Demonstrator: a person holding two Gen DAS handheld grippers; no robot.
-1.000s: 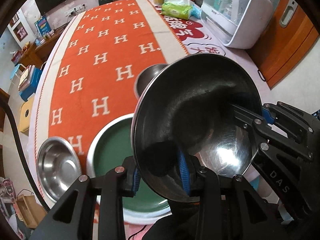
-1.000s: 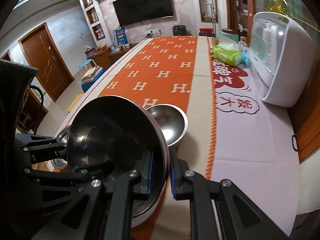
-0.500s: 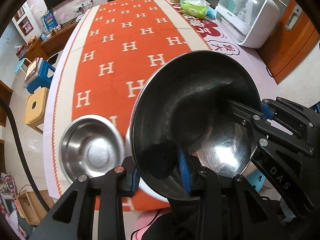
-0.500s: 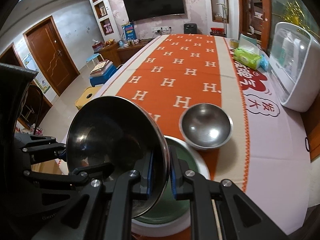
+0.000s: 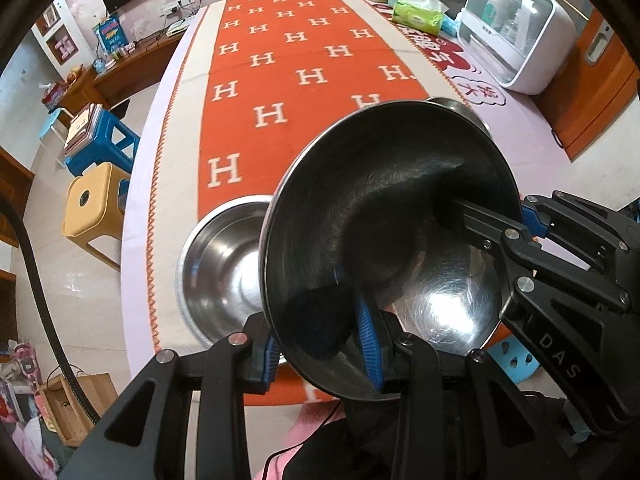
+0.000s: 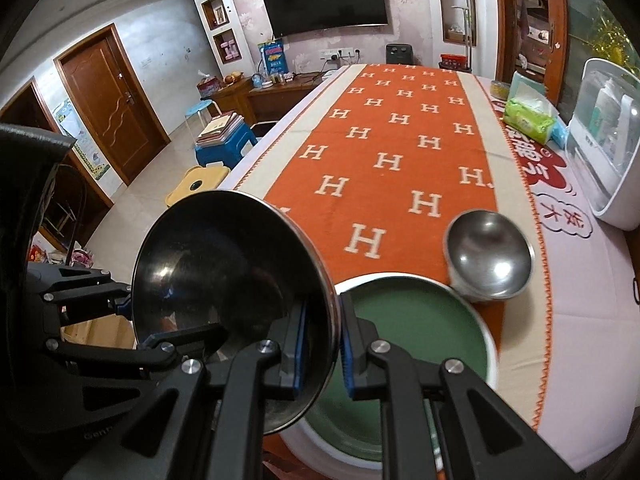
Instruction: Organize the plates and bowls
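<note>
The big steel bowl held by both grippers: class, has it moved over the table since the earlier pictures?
Yes. The big bowl has shifted left: in the right wrist view it no longer covers the green plate, and the small bowl now sits further right.

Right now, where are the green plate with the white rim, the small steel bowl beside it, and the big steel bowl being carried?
Green plate (image 6: 408, 332): right wrist view, green centre.
Small steel bowl (image 6: 490, 258): right wrist view, inside.
Big steel bowl (image 5: 384, 216): left wrist view, dark inside.

Ahead of me a long surface (image 6: 592, 360) runs to the far wall under an orange cloth (image 6: 400, 152) patterned with white H letters. A dark television (image 6: 324, 0) hangs on the pale floral wall, wall niches (image 6: 218, 12) to its left. At left, a brown wooden door (image 6: 108, 100), blue stool (image 6: 226, 144) and yellow stool (image 6: 196, 184) on pale tiled floor (image 6: 160, 168).
</note>
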